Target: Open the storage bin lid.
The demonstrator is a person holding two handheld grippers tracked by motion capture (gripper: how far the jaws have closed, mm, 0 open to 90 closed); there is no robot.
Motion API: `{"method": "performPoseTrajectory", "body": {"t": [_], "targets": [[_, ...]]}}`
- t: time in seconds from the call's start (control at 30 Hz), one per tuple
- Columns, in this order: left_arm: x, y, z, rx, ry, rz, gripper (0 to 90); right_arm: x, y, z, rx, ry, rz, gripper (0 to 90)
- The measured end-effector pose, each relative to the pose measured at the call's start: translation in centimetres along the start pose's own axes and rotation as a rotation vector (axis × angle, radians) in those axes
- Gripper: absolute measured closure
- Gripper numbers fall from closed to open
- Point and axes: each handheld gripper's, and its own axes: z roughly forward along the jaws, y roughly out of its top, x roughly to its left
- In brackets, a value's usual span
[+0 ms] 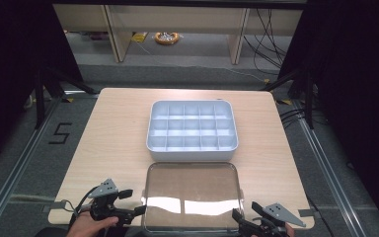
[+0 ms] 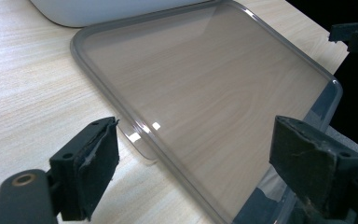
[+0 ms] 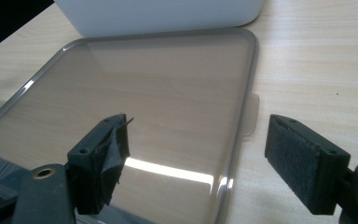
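Note:
A clear plastic lid point(image 1: 192, 195) lies flat on the wooden table, close to its front edge. Just behind the lid stands a pale grey box point(image 1: 192, 131) divided into several compartments. My left gripper point(image 1: 134, 201) is at the lid's near left corner, open, and the lid's left rim point(image 2: 121, 116) with its small tab runs between the jaws without touching the pads. My right gripper point(image 1: 246, 211) is at the near right corner, also open. In the right gripper view the lid's right rim point(image 3: 242, 116) and tab lie between the spread jaws, and the pads point(image 3: 298, 158) stand apart from it.
The table's front edge point(image 1: 177, 228) runs right beneath both hands. Bare wood lies left and right of the box. Dark curtains and stand legs point(image 1: 44, 89) flank the table. The other gripper's jaw point(image 2: 354, 35) shows at the top right of the left gripper view.

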Motion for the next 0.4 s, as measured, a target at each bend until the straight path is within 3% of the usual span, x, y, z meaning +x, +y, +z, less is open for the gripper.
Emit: {"method": "performPoseTrajectory", "body": {"t": [0.13,0.2,0.23,0.27,0.3,0.4], "targets": [[0.15,-0.04,0.05,-0.008,0.000,-0.004,15.0,-0.15,-0.06,0.08,-0.002,-0.010,-0.012,22.6],[0.15,-0.04,0.04,-0.008,0.000,-0.004,15.0,-0.06,-0.07,0.03,0.003,-0.002,0.005,22.6],[0.15,-0.04,0.05,-0.006,-0.001,-0.004,15.0,0.19,-0.11,0.03,0.004,0.013,0.049,22.6],[0.15,-0.04,0.06,-0.006,-0.001,-0.005,15.0,0.19,-0.10,0.01,0.008,0.006,0.046,22.6],[0.17,-0.04,0.05,-0.003,0.000,-0.002,15.0,-0.15,-0.06,0.14,-0.001,0.011,0.005,22.6],[0.21,-0.04,0.03,0.004,-0.001,0.000,15.0,-0.15,-0.04,0.04,0.011,0.002,0.003,22.6]]}}
